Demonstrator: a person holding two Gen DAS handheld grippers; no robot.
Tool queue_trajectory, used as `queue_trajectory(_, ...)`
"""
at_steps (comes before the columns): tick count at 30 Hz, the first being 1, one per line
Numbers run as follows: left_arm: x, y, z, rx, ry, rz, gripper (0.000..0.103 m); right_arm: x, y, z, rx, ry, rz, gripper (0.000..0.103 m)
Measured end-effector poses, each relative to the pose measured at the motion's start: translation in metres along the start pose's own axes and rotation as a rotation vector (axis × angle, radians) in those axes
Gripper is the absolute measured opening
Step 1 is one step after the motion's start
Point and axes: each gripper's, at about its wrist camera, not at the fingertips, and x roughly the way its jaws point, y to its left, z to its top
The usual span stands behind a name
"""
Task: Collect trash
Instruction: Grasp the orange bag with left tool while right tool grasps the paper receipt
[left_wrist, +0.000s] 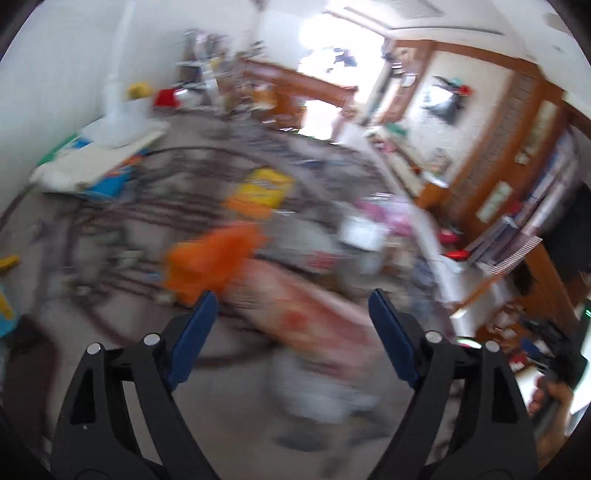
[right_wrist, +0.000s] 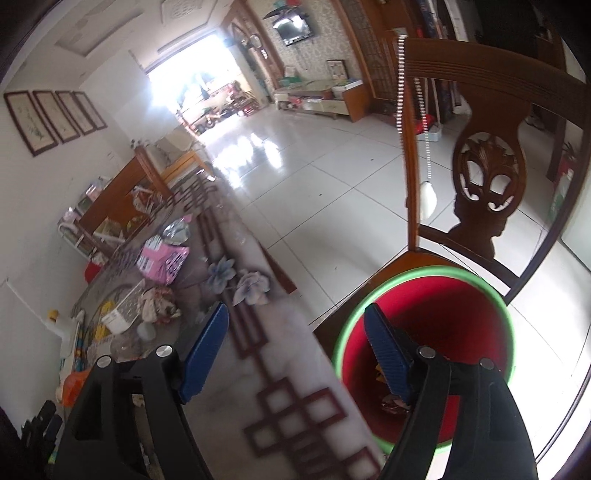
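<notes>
The left wrist view is blurred by motion. My left gripper (left_wrist: 291, 304) is open and empty above a long reddish wrapper (left_wrist: 306, 314) lying on the table. An orange bag (left_wrist: 210, 258) lies just beyond it, and a yellow packet (left_wrist: 262, 190) further off. My right gripper (right_wrist: 295, 314) is open and empty, held over the table edge next to a red bin with a green rim (right_wrist: 436, 295) that stands on a wooden chair (right_wrist: 480, 177). Some brown scraps (right_wrist: 391, 402) lie in the bin's bottom. A pink packet (right_wrist: 162, 258) and a crumpled wrapper (right_wrist: 159, 299) lie on the table.
The patterned table (right_wrist: 288, 406) runs away on the left, with a white box (right_wrist: 118, 321) and clutter at its far side. A white appliance (left_wrist: 118, 110) stands at the table's back left. A shiny tiled floor (right_wrist: 314, 166) lies beyond the chair.
</notes>
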Motion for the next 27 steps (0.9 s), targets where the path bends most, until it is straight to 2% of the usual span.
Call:
queue_trajectory(4,0.03,0.047,0.004,-0.04,0.052,0.073,0.082,0.009,0.024,-0.008,-0.048,0.028,0.007,0.074)
queue_trajectory(7,0.054,0.069,0.006,-0.065,0.097,0.069,0.082,0.016,0.043,-0.015,-0.083,0.052,0.009,0.074)
queue_trajectory(10,0.076,0.071,0.011,-0.059,0.125,0.056,0.082,0.023,0.062,-0.023,-0.126,0.074,0.026,0.074)
queue_trajectory(11,0.08,0.071,0.012,-0.054,0.129,0.05,0.075,0.023,0.066,-0.025,-0.138,0.078,0.033,0.074)
queue_trajectory(12,0.085,0.071,0.014,-0.049,0.134,0.045,0.056,0.025,0.074,-0.028,-0.162,0.082,0.041,0.074)
queue_trajectory(13,0.089,0.073,0.014,-0.046,0.142,0.04,0.054,0.026,0.08,-0.031,-0.182,0.084,0.042,0.074)
queue_trajectory(16,0.082,0.075,0.015,-0.079,0.141,-0.007,0.039,0.028,0.095,-0.038,-0.241,0.099,0.054,0.074)
queue_trajectory(17,0.076,0.075,0.015,-0.091,0.135,-0.026,0.038,0.029,0.099,-0.041,-0.251,0.107,0.062,0.074)
queue_trajectory(18,0.07,0.075,0.015,-0.098,0.124,-0.037,0.029,0.029,0.1,-0.042,-0.256,0.112,0.068,0.074)
queue_trajectory(24,0.005,0.079,-0.003,-0.156,0.014,-0.094,0.027,0.027,0.12,-0.055,-0.329,0.126,0.107,0.074)
queue_trajectory(27,-0.022,0.089,-0.031,-0.212,-0.02,-0.101,0.028,0.029,0.129,-0.062,-0.358,0.145,0.133,0.074)
